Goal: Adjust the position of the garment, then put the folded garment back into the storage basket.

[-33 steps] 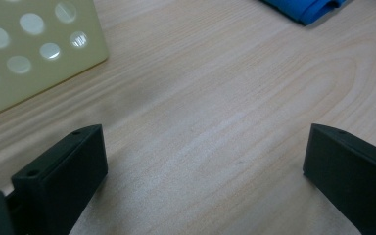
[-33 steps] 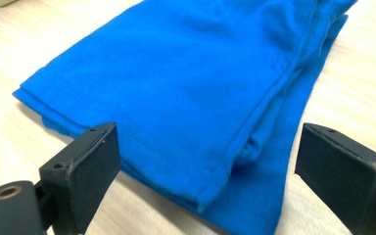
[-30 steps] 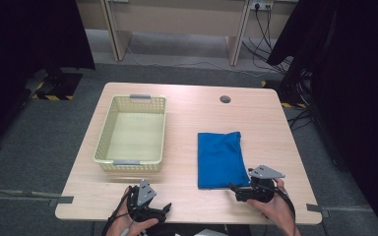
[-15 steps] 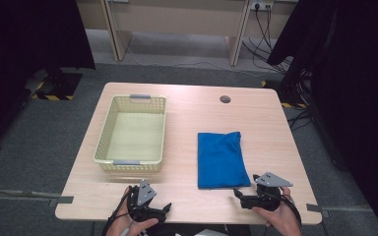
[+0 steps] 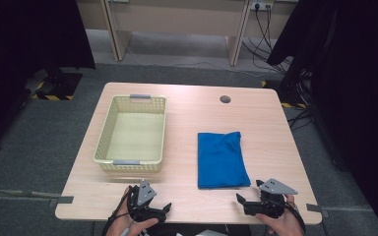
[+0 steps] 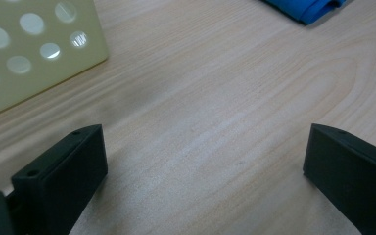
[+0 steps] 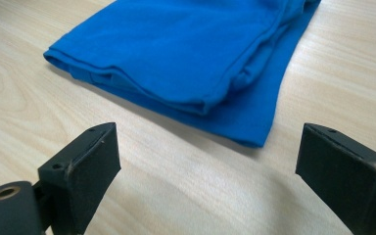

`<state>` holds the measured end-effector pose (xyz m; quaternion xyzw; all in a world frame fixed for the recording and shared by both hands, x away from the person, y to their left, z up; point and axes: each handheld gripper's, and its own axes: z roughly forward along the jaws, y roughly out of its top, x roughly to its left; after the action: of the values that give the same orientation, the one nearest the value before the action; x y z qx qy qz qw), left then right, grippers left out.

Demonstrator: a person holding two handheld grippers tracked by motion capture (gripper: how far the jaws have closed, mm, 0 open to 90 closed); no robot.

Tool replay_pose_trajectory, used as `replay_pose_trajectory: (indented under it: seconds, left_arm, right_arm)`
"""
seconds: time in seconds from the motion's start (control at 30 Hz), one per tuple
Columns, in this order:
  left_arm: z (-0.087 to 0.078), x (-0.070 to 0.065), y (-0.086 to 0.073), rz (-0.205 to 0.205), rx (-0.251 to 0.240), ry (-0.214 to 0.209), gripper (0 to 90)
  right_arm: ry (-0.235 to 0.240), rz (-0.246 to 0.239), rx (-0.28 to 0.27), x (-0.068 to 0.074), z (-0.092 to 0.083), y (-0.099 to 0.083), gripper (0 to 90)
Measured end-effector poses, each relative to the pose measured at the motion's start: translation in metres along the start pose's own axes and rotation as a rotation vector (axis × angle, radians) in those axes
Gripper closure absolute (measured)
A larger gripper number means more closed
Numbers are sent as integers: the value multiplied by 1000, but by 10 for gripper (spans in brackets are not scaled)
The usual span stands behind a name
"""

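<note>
- High view: left gripper [image 5: 163, 208] and right gripper [image 5: 242, 200] both sit low at the table's [image 5: 270, 132] near edge, each in a hand.
- Both jaw pairs spread wide, nothing between them.
- Folded blue cloth [image 5: 221, 160] lies flat just ahead of the right gripper, not touching.
- Right gripper view: cloth's near folded edge [image 7: 176, 105] faces the jaws.
- Yellow basket [image 5: 133, 132] farther back on the left, well apart from the cloth.

Both grippers [image 5: 241, 200] black w/ grey triangular top plates, trailing cables.
</note>
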<state>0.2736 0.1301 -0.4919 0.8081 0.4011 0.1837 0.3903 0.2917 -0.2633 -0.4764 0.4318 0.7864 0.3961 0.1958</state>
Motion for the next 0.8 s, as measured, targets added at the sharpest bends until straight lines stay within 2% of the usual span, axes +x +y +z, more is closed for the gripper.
replay_pose_trajectory:
  seconds: [0.53,0.8]
  left_arm:
    - [0,0,0,2,-1,0,15]
    - [0,0,0,2,-2,0,15]
  right_arm:
    - [-8,12,-7,2,-10,-13,90]
    - [-7,11,-10,2,-11,-13,90]
